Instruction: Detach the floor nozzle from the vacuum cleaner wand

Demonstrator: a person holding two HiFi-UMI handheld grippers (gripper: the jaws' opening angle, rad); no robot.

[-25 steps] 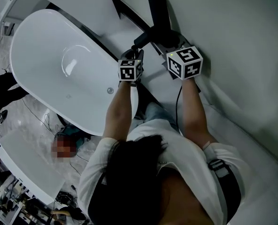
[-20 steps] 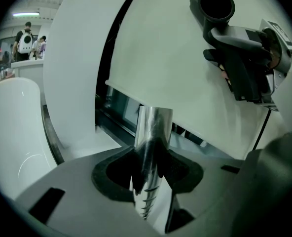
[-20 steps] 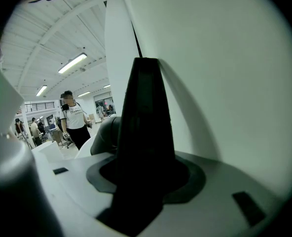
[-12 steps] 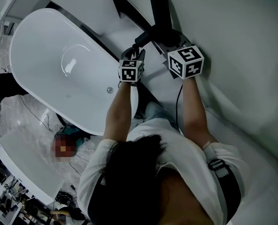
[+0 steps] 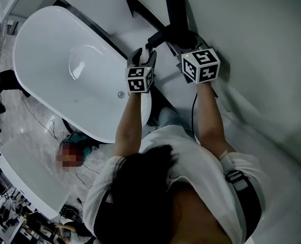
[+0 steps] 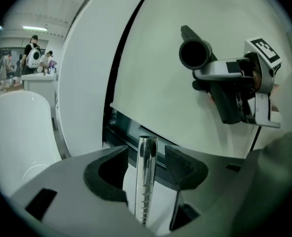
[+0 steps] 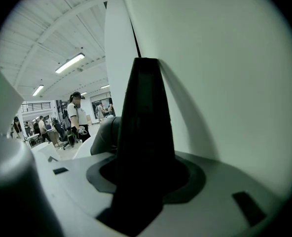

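Upper centre: left gripper (image 5: pixel 144 55) and right gripper (image 5: pixel 184 43) side by side, marker cubes facing up. Black floor nozzle (image 5: pixel 174 10) runs from the right gripper's front toward the top edge. White bathtub (image 5: pixel 49 80) fills the upper left. Person's dark-haired head (image 5: pixel 140 197) bottom centre, forearms extended. Black cable (image 5: pixel 193 111) beside the right forearm.

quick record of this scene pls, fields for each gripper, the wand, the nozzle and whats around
left gripper: open, jaws apart on either side of the wand, not clamping it
right gripper: shut on the black floor nozzle
wand: shiny metal tube, top end bare, standing between the left jaws
floor nozzle: off the wand, its round socket empty
surroundings: white bathtub on the person's left
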